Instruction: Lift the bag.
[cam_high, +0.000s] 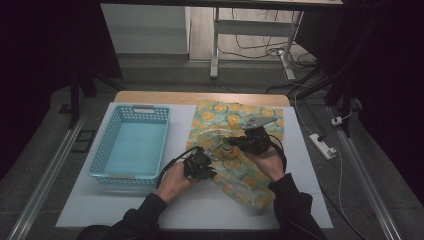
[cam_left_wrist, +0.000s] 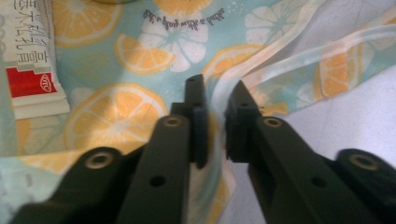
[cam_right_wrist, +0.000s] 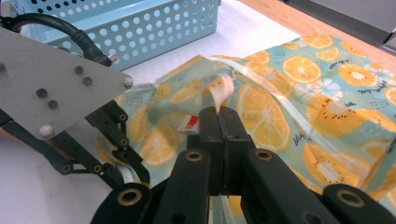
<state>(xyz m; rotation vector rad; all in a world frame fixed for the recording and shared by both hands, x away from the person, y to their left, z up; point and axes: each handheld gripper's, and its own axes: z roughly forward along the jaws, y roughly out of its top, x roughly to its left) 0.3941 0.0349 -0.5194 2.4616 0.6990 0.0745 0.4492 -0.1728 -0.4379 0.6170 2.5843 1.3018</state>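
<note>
The orange-print bag (cam_high: 235, 145) lay on the table's right half, its long axis running from the far edge toward the near edge. Both the left gripper (cam_left_wrist: 217, 109) and the right gripper (cam_right_wrist: 218, 114) pinched its clear rim. A red-and-white packet (cam_left_wrist: 30, 60) inside bore Chinese characters.

The white and red packet (cam_left_wrist: 30, 60) carries Chinese characters and a small red oval logo; the fruit-print bag (cam_left_wrist: 140, 56) bears unreadable cursive writing.
</note>
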